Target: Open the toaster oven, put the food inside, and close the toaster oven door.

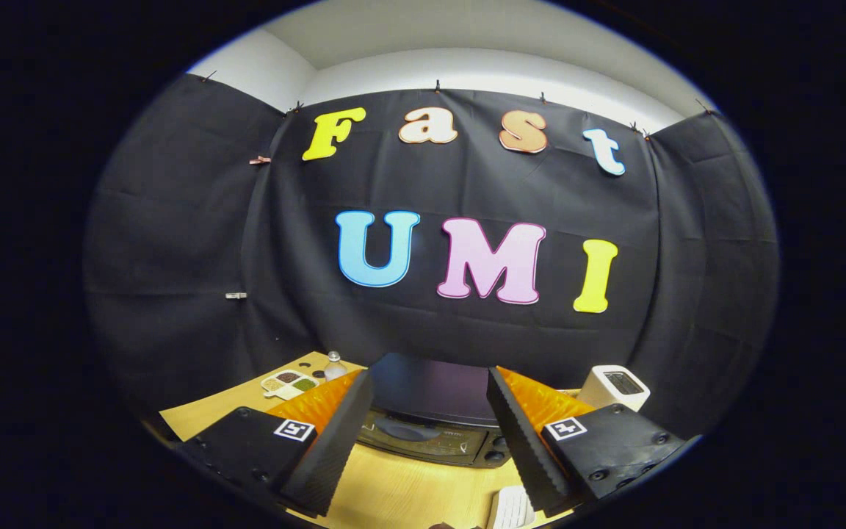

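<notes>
Gripper (pixel 430 433) spread wide, its fingers gripping nothing above a pale wooden table (pixel 393 488). Just ahead, between the fingers, sits the dark boxy toaster oven (pixel 430 415), door closed. Beyond the right finger stands a white slot toaster (pixel 614 387). Beyond the left finger, a divided dish of foods (pixel 289 382) and a small clear bottle (pixel 334 365).

Gripper (pixel 430 411): two long wedge-shaped fingers (pixel 331 448), inner faces finely ribbed, tapering toward the far ends. Each finger is mounted on a blocky matte housing with rounded corners. Left housing (pixel 243 444) and right housing (pixel 610 444) each carry a small square white-bordered fiducial tag (pixel 294 430) near the inner far corner. Round recessed screws (pixel 599 474) sit along the housing edges. Glossy faceted panels (pixel 316 400) rise behind both fingers.
</notes>
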Available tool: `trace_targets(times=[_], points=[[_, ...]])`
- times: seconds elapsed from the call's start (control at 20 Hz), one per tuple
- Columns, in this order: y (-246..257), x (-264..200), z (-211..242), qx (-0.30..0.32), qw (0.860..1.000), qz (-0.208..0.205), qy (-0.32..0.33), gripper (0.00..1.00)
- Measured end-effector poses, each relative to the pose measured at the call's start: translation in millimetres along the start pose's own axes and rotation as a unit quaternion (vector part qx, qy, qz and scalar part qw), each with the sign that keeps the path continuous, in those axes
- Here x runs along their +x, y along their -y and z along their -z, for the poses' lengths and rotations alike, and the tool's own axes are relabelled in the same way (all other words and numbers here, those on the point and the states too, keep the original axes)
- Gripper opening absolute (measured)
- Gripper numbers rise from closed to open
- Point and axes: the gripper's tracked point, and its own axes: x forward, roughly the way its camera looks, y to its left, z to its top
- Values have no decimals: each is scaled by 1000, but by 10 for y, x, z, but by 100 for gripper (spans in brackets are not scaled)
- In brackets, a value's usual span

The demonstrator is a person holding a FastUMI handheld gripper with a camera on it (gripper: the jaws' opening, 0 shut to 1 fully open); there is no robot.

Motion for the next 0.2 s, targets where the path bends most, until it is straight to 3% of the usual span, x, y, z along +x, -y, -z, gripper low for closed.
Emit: trace_targets(times=[0.2], points=[[152,85,30,18,1000,-5,0,97]])
